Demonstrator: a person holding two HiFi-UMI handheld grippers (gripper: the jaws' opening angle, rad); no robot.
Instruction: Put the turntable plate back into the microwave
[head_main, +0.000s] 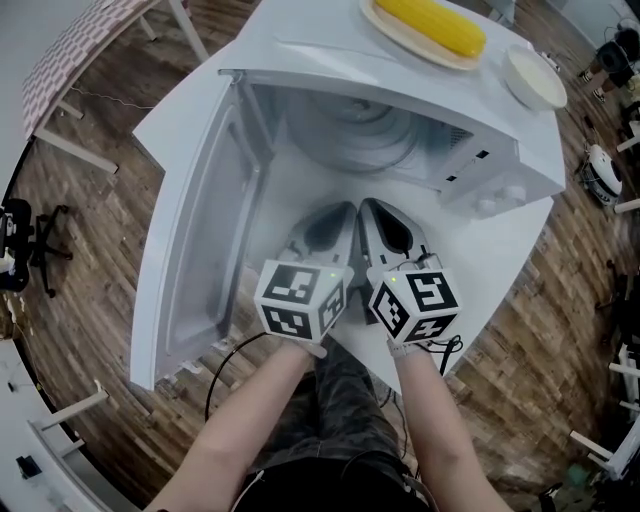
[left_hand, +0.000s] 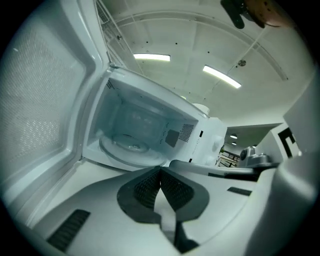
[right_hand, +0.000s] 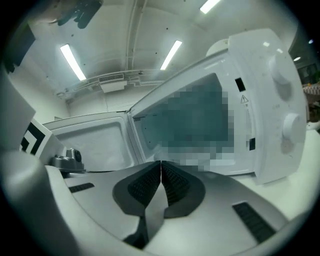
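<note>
White microwave (head_main: 320, 60) beyond the fingers, yellow corn (head_main: 432, 24), black-and-white marker squares behind fingers of left gripper (head_main: 346, 208), right gripper (head_main: 368, 204), brown wood-grain floor (head_main: 80, 220)

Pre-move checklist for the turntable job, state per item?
1. Microwave door open: ok, it is swung wide to the left.
2. Turntable plate in the cavity: ok, it lies on the cavity floor.
3. Plate seated level on its hub: cannot tell, the hub is hidden under the plate.
4. Left tongs free: ok, jaws shut with nothing between them.
5. Right tongs free: ok, jaws shut and empty.
6. Both tongs out of the cavity: ok, they sit side by side in front of the opening.
</note>
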